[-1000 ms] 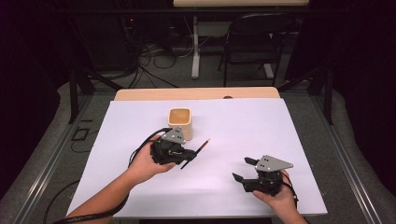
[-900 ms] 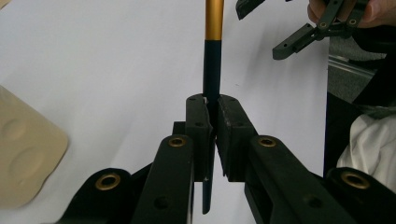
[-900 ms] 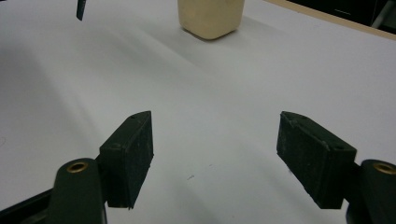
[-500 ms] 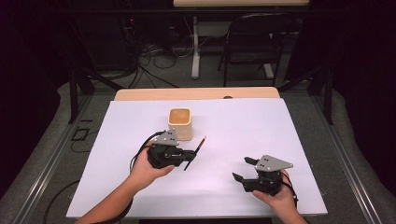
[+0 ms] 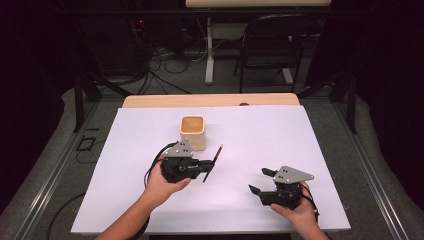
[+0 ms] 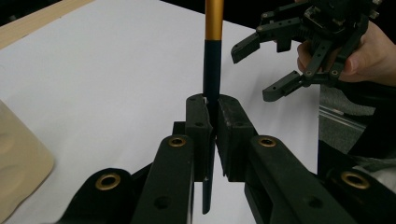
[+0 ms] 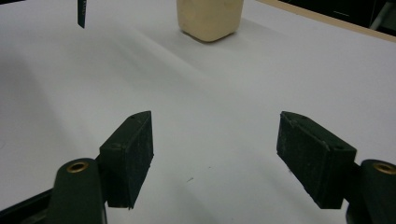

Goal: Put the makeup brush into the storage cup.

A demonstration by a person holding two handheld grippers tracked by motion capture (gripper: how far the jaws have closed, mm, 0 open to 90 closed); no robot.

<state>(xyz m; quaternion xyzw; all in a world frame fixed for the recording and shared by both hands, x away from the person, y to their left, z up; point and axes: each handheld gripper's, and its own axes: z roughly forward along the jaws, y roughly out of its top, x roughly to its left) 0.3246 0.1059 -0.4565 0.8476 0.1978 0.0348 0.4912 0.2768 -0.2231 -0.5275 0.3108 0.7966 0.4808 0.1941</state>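
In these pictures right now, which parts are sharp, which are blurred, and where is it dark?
High view: the white table cover is brightly lit, the room behind dark. Left gripper view: the pen in the left gripper is sharp; the beige cup at the edge is blurred. Right gripper view: the right gripper looks soft, with a faint cup shadow.

No legible txt, labels, brands or nos. on anything in view.
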